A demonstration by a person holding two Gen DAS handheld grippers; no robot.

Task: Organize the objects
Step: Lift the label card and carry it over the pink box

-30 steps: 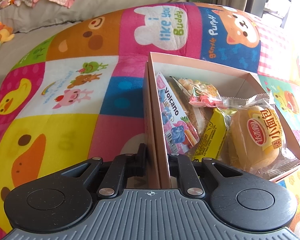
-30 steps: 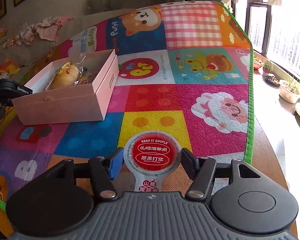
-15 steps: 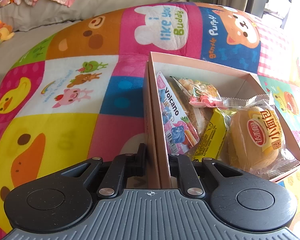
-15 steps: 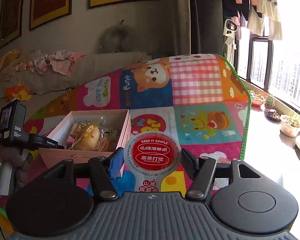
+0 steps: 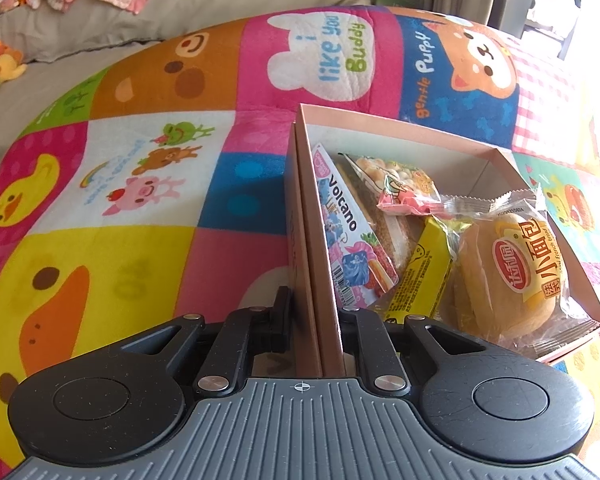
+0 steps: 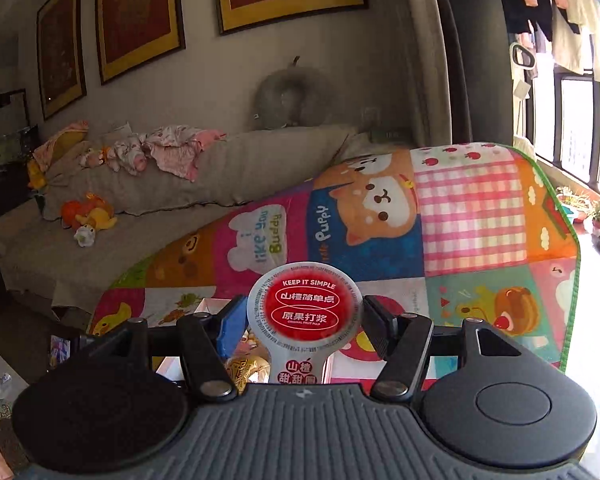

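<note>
Snacks fill the pink box [image 5: 400, 128], which sits on a patchwork play mat [image 5: 148, 184] and serves as landmark. Left gripper [image 5: 314, 320] has its jaws clenched on the box's near side wall, one jaw outside and one inside. Right gripper [image 6: 304, 316] carries a round sealed cup [image 6: 306, 308] by its rim, jaws grasping it on both sides, above and in front of the box.

Thin card like that wall will likely flex, so a pinch low and near a corner seems safer. The cup looks light and rigid, its foil lid slick; holding the rim, as now, seems right.

Inside the box, a bread bun packet [image 5: 512, 276] lies at the right, soft and easily crushed, with red Chinese lettering and "French bread". A yellow packet [image 5: 420, 276] lies beside it, and a "Volcano" pack [image 5: 348, 232] leans on the held wall. The cup's lid reads "KEEP IT SIMPLE". The mat says "i like you Buddy" and "gentle Puppy".
</note>
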